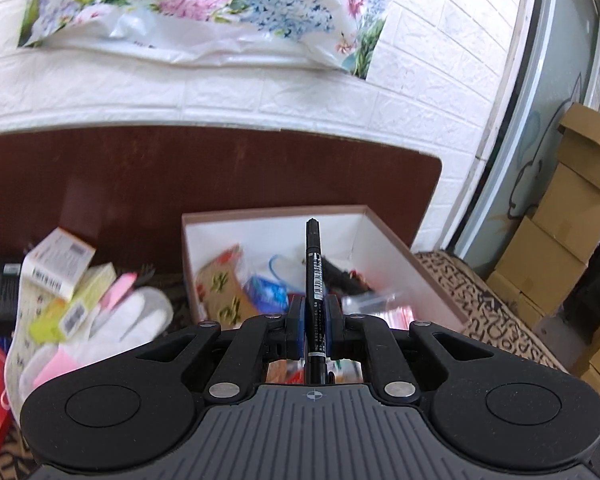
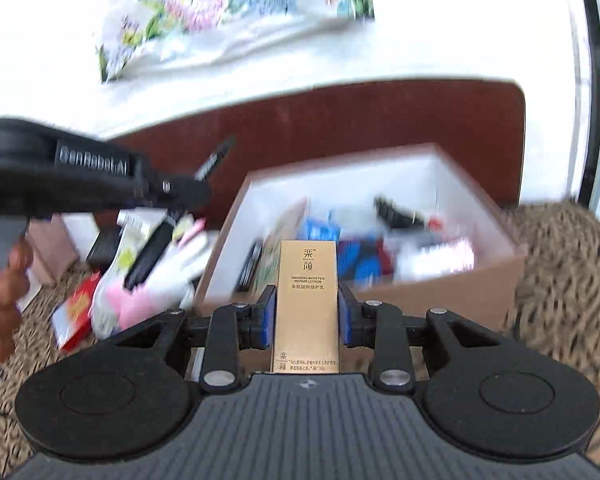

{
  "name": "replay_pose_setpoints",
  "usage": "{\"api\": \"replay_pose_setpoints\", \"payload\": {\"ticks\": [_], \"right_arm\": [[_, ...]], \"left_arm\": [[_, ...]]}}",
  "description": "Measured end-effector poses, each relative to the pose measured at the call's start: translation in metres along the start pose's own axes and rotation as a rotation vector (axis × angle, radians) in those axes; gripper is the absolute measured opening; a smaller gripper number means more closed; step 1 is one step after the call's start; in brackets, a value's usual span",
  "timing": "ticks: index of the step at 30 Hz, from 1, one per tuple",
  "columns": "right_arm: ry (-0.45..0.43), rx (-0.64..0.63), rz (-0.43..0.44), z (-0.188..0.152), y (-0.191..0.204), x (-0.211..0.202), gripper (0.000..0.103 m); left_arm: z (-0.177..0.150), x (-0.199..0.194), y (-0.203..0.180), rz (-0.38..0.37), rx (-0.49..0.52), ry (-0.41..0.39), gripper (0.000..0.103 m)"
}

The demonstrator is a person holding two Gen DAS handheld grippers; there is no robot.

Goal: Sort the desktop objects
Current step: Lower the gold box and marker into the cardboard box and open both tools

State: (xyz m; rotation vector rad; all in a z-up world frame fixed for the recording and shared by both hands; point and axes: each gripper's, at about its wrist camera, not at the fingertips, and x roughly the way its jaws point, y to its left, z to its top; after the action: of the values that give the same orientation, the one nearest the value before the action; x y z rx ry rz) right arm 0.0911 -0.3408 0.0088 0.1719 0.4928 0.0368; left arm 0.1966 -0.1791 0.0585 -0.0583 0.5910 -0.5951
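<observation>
left gripper (image 1: 314,320) clamped on a black marker (image 1: 313,264), right gripper (image 2: 305,312) clamped on a gold lotion box (image 2: 306,300), open cardboard box (image 1: 380,216) of clutter at 12 o'clock

Two matte black handheld grippers with grey ribbed bodies

Each of the left gripper (image 1: 313,322) and right gripper (image 2: 306,316) has blue pads, silver rivets on black linkage arms and two round black discs; the left one's side reads "GenRobot.AI" in the right wrist view.

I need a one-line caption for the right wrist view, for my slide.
Right gripper holds a gold lotion box before the open sorting box; left gripper carries a black marker.
</observation>
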Motion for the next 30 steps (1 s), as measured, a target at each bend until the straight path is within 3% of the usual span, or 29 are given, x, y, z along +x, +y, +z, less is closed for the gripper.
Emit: {"api": "replay_pose_setpoints", "payload": {"ticks": [7, 16, 17, 18, 20, 21, 22, 23, 26, 30], "right_arm": [[-0.012, -0.031, -0.033, 0.039, 0.001, 0.051, 0.034], [0.074, -0.053, -0.071, 0.036, -0.017, 0.114, 0.034], [0.08, -0.052, -0.075, 0.035, -0.019, 0.12, 0.034], [0.086, -0.052, -0.079, 0.035, -0.021, 0.124, 0.034], [0.102, -0.059, -0.084, 0.033, -0.023, 0.133, 0.036], [0.106, -0.064, -0.086, 0.032, -0.022, 0.136, 0.038], [0.098, -0.073, -0.09, 0.031, -0.022, 0.136, 0.052], [0.089, -0.086, -0.1, 0.031, -0.021, 0.137, 0.071], [0.042, -0.141, -0.136, 0.028, -0.015, 0.131, 0.098], [0.044, -0.165, -0.14, 0.026, -0.009, 0.125, 0.103]], "left_arm": [[0.014, 0.05, 0.008, 0.035, 0.0, 0.032, 0.005], [0.0, 0.104, 0.035, 0.059, -0.03, 0.114, 0.007], [0.0, 0.107, 0.036, 0.059, -0.033, 0.118, 0.012], [0.0, 0.108, 0.038, 0.058, -0.038, 0.117, 0.031], [0.0, 0.107, 0.04, 0.079, -0.042, 0.086, 0.06], [-0.001, 0.103, 0.04, 0.091, -0.039, 0.056, 0.086], [-0.001, 0.1, 0.04, 0.103, -0.035, 0.025, 0.102], [-0.002, 0.096, 0.041, 0.111, -0.03, -0.008, 0.103], [-0.002, 0.088, 0.04, 0.095, -0.016, -0.041, 0.103], [-0.007, 0.085, 0.04, 0.091, -0.037, 0.008, 0.103]]}}
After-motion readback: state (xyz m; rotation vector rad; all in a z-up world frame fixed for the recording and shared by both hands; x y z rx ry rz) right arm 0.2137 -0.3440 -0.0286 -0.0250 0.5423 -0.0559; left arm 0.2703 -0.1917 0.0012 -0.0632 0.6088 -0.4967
